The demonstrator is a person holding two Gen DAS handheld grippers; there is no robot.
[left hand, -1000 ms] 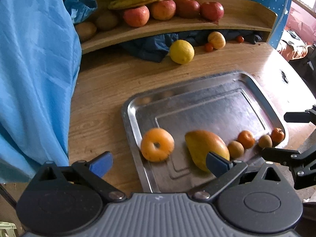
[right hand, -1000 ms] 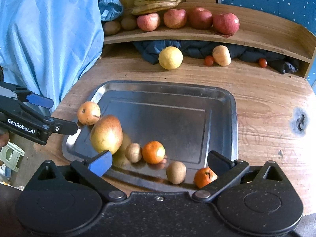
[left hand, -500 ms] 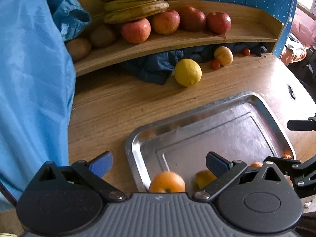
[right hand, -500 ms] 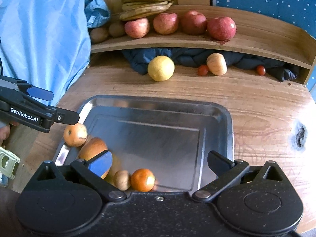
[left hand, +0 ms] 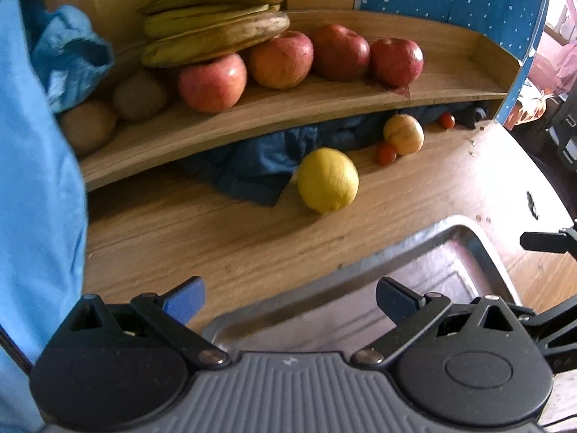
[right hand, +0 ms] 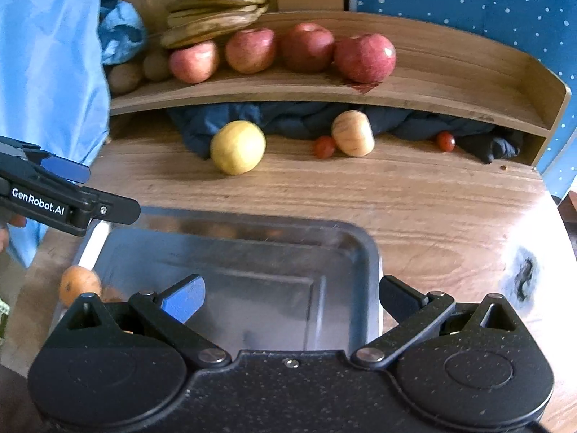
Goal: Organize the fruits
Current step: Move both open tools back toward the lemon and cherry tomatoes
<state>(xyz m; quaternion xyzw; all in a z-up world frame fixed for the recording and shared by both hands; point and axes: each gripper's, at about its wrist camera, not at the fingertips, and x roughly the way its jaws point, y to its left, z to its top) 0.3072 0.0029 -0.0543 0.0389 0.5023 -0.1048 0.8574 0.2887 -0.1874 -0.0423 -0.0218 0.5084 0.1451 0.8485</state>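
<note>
Left wrist view: the left gripper point(left hand: 290, 297) is seen with its jaws spread wide and nothing between them, held over the near left corner of the steel tray point(left hand: 479, 252). Compared with a second ago, both cameras have been carried forward and tilted up toward the shelf, so that the mango, the kiwis and the small oranges on the tray's near edge have dropped out of sight. In the right wrist view the right gripper point(right hand: 292, 297) is likewise released and empty, above the tray's near half; only one orange fruit point(right hand: 77, 283) is left visible, at the tray's left edge, just beside the gripper body. The left gripper is seen there from the side, over the tray's far left corner.

Beyond the tray, on the wooden desk point(right hand: 414, 195), a yellow lemon point(left hand: 328, 180) lies unmoved against a dark blue cloth point(left hand: 259, 166). To its right a pale peach-coloured fruit point(left hand: 404, 133) is touched by one cherry tomato point(left hand: 386, 153); a second cherry tomato point(left hand: 447, 120) lies apart, under the shelf's right end. On the shelf point(left hand: 450, 68) four red apples point(left hand: 212, 83) are lined up, with bananas point(left hand: 216, 18) behind them and two kiwis point(left hand: 140, 95) at the left end. A light blue sheet point(left hand: 36, 198) hangs along the desk's left edge.
</note>
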